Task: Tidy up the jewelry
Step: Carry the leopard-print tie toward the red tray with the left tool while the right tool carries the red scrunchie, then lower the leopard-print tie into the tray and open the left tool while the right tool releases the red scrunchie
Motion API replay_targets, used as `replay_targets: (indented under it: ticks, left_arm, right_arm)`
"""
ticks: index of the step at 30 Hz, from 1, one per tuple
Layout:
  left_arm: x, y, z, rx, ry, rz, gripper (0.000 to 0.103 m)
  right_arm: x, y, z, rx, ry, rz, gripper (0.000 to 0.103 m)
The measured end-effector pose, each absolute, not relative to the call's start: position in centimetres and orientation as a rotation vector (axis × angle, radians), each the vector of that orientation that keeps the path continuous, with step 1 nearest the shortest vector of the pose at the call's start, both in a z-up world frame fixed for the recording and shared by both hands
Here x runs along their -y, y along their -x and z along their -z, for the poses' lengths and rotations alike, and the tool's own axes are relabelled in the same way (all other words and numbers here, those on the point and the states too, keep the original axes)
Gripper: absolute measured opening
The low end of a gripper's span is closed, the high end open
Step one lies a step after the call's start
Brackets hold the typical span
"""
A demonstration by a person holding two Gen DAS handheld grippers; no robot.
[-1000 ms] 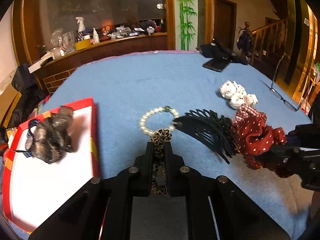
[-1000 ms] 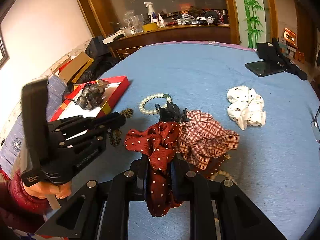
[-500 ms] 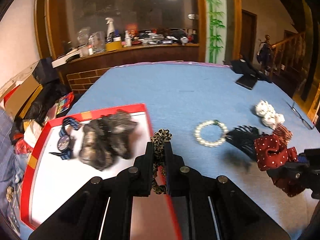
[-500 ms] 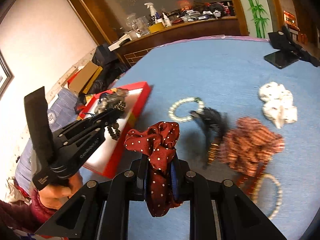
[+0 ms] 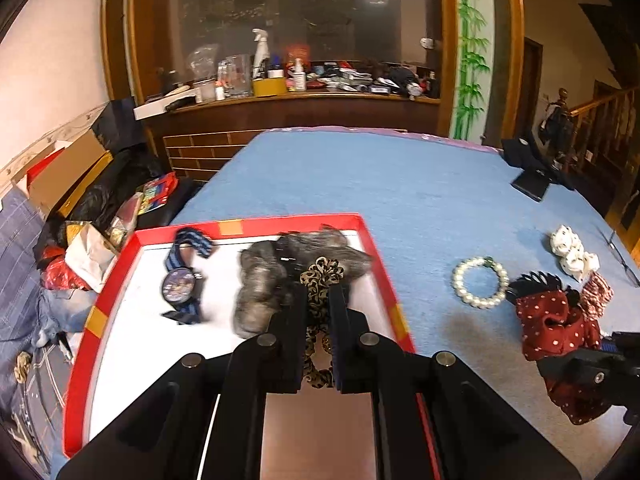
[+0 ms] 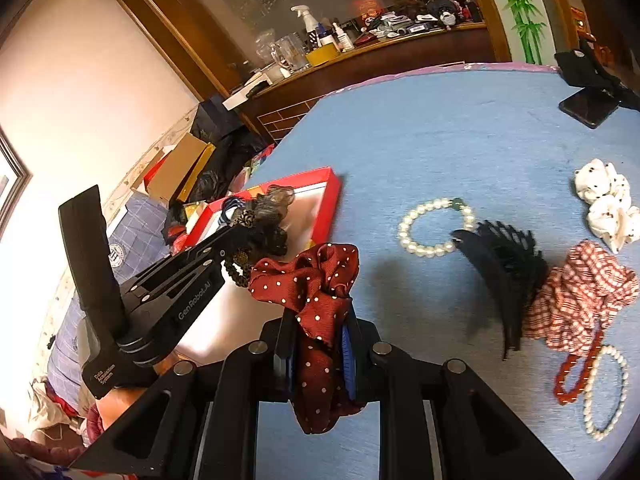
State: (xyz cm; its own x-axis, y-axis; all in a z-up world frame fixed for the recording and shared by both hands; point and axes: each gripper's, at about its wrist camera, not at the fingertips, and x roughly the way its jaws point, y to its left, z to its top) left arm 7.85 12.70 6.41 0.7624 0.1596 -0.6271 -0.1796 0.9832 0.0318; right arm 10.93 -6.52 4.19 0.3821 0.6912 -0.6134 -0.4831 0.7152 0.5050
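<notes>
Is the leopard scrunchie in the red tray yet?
Not yet. The leopard scrunchie hangs pinched in the shut left gripper, above the red tray, beside the grey furry piece lying inside.

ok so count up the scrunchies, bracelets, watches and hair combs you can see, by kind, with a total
Scrunchies: 5, leopard, red dotted, red checked, white dotted, grey-brown
Bracelets: 3, pearl, red bead, second pearl
Watches: 1
Hair combs: 1
Total: 10

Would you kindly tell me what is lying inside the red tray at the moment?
Inside the red tray lie a blue-strapped watch and a grey-brown furry hair piece. The near part of its white floor is covered by the left tongs, so anything there cannot be seen.
</notes>
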Motion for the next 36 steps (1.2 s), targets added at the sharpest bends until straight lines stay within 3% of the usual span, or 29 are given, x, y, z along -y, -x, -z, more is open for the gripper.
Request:
replay_targets:
  ticks: [18, 36]
  left_arm:
    - [-21.0, -7.0, -6.7, -0.687, 0.127, -0.305, 0.010]
    - [-23.6, -7.6, -5.0, -0.756, 0.150, -0.358, 0.010]
  right_arm:
    - [0.2, -10.0, -4.3, -0.910, -0.222, -0.811, 0.020]
    - [-4.7, -11.2, -3.0, -0.960, -0.166, -0.783, 0.021]
